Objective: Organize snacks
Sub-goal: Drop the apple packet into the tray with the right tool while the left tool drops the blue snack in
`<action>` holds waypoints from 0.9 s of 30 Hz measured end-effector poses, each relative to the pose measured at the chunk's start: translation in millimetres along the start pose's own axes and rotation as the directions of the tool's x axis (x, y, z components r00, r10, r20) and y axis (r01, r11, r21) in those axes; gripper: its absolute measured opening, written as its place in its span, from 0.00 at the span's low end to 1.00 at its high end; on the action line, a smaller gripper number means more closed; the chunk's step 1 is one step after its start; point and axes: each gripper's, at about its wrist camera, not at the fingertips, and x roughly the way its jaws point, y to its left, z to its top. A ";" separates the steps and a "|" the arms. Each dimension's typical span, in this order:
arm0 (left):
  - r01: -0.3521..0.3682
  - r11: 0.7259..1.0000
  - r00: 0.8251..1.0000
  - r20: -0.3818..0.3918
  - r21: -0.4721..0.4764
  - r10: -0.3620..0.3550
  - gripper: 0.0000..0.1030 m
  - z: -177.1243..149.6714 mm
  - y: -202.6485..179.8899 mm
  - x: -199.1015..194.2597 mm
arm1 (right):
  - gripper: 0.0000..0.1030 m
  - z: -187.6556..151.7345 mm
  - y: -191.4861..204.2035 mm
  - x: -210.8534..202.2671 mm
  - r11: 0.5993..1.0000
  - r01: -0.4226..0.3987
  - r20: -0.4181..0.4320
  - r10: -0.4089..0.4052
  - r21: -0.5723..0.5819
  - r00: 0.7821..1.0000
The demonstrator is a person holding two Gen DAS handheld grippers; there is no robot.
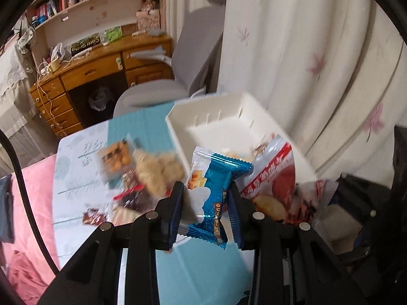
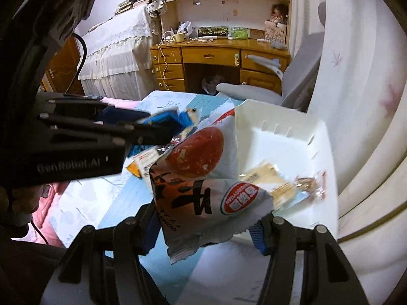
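My left gripper is shut on a small blue snack packet and holds it in the air above the table. In the right wrist view, that same left gripper shows at the left with the blue packet in it. My right gripper is shut on a puffy white snack bag with a red circle and black lettering, which also hangs above the table. A white plastic bin stands just behind the bag, with two small packets lying in it. In the left wrist view, the bin stands behind both held snacks.
Several loose snack packets lie in a heap on the light blue patterned tablecloth, left of the bin. A curtain hangs close behind the bin. A grey chair and a wooden desk stand farther back. Pink bedding lies left of the table.
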 end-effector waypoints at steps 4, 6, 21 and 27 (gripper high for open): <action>0.038 0.999 0.998 0.041 -0.025 -0.037 0.31 9.5 -18.1 10.0 | 0.57 -3.6 -19.5 -5.5 0.999 0.051 0.028 -0.052 0.017 0.998; 0.052 0.998 0.997 0.054 -0.040 -0.050 0.31 12.3 -27.2 17.6 | 0.57 -5.2 -28.8 -10.1 0.996 0.083 0.040 -0.084 0.027 0.996; 0.113 0.982 0.993 0.037 -0.150 -0.109 0.74 4.0 -46.1 56.3 | 0.70 -20.5 -104.4 10.0 0.962 0.142 -0.071 -0.129 0.234 0.989; 0.095 0.973 0.995 -0.018 -0.210 -0.101 0.74 -18.9 -29.3 56.4 | 0.77 -25.9 -100.3 11.3 0.956 0.117 -0.086 -0.097 0.268 0.992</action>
